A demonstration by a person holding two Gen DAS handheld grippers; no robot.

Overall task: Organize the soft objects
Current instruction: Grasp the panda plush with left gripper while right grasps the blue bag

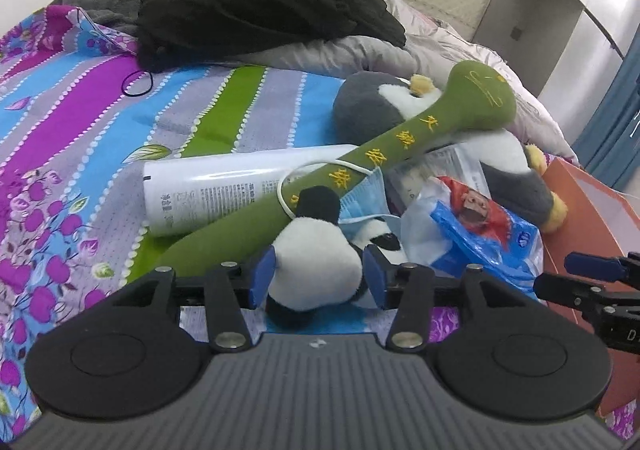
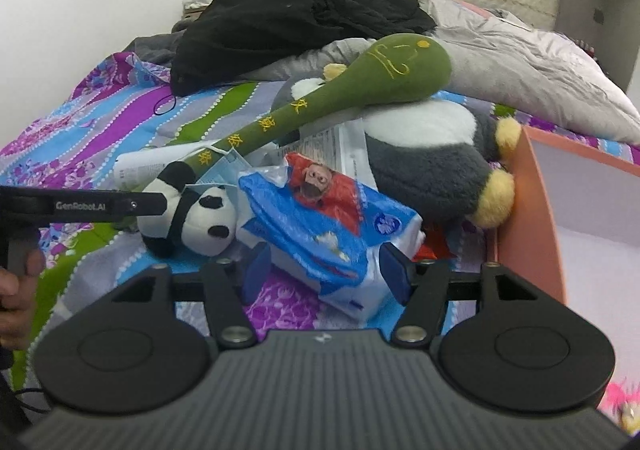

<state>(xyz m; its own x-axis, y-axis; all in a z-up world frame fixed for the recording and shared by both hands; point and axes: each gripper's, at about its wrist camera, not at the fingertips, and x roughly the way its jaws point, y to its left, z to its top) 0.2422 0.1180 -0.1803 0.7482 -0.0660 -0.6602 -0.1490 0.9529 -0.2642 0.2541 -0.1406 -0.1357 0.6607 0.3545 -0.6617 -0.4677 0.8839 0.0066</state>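
Observation:
My left gripper (image 1: 318,276) has its jaws around a small panda plush (image 1: 314,266), pads touching its white body; it also shows in the right wrist view (image 2: 192,216) with the left gripper's fingers (image 2: 150,202) against it. My right gripper (image 2: 326,272) has its jaws around a blue tissue pack (image 2: 328,234), pads touching its sides. A long green plush mallet (image 1: 360,166) lies across the pile. A grey penguin plush (image 2: 436,166) lies behind. A blue face mask (image 1: 362,202) sits under the mallet.
A white tube (image 1: 224,186) lies on the striped floral bedsheet (image 1: 80,130). Black clothes (image 1: 256,2) and a grey quilt (image 2: 540,78) are heaped at the back. An orange box (image 2: 532,210) stands at the right, beside the penguin.

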